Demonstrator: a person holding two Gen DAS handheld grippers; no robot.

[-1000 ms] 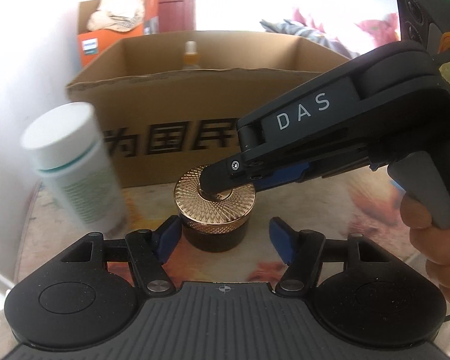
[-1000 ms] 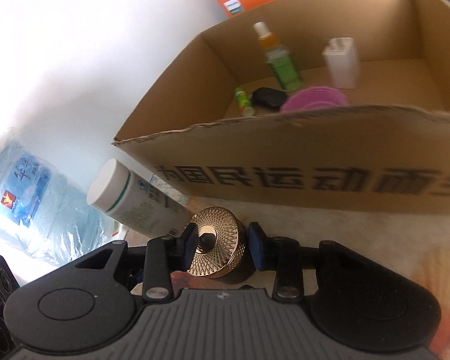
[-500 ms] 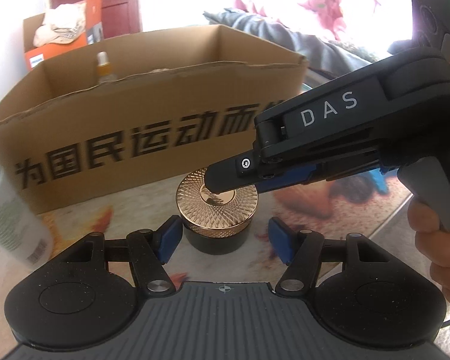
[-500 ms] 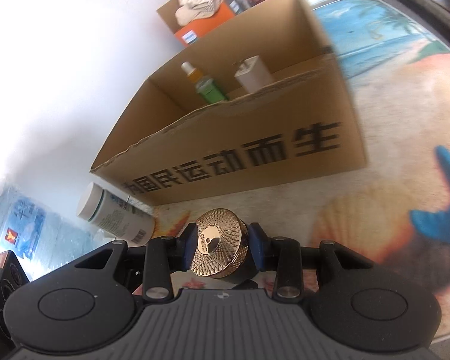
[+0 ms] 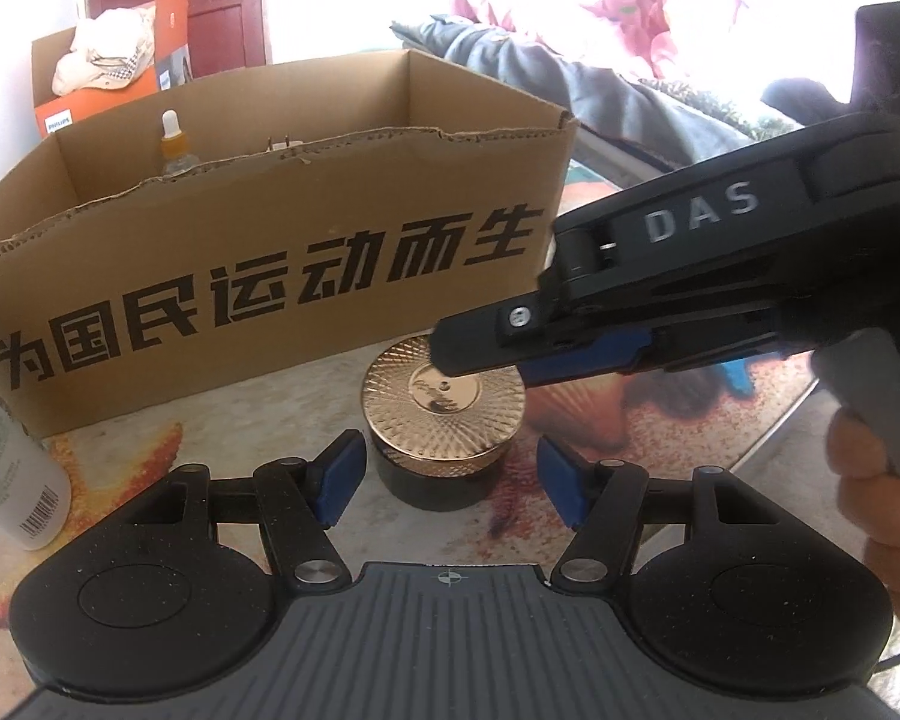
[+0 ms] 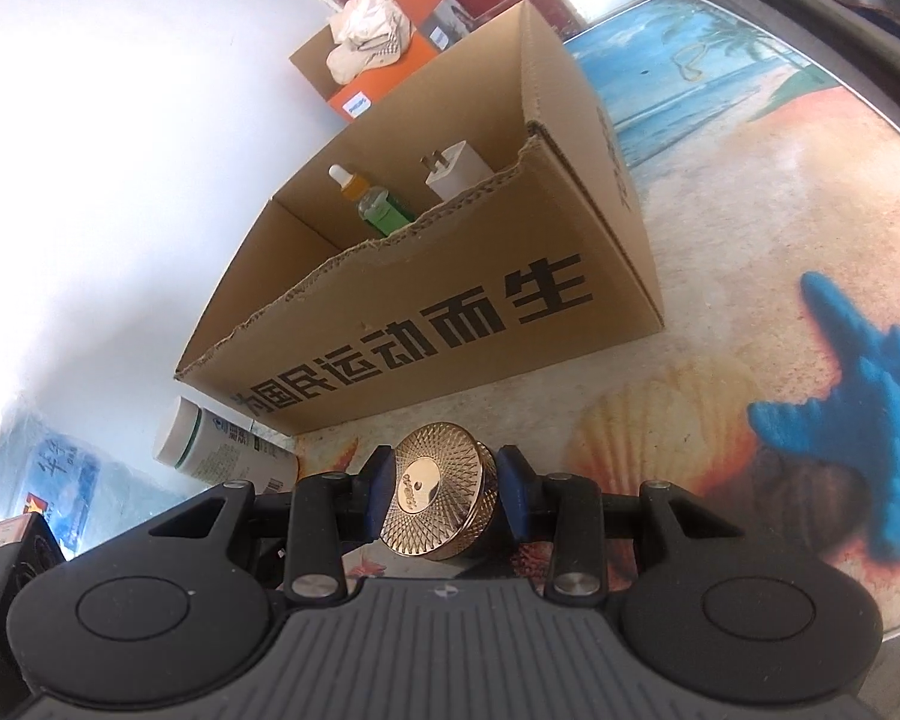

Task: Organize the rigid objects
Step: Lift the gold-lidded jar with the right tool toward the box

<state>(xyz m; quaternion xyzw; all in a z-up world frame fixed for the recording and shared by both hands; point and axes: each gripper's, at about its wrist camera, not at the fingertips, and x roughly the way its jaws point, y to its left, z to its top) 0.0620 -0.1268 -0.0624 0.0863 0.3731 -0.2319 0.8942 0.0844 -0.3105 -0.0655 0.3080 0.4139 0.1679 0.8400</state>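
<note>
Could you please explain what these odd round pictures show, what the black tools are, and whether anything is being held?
A person holds two handheld black grippers; each carries a wide-angle camera looking along its fingers. In the right camera's picture, the right gripper is closed on the gold lid of a dark jar. The left camera sees the same jar between the left gripper's open blue pads, untouched, with the right gripper reaching in from the side. On the beach-print mat stand an open cardboard box with small bottles and a charger inside, and a white bottle.
</note>
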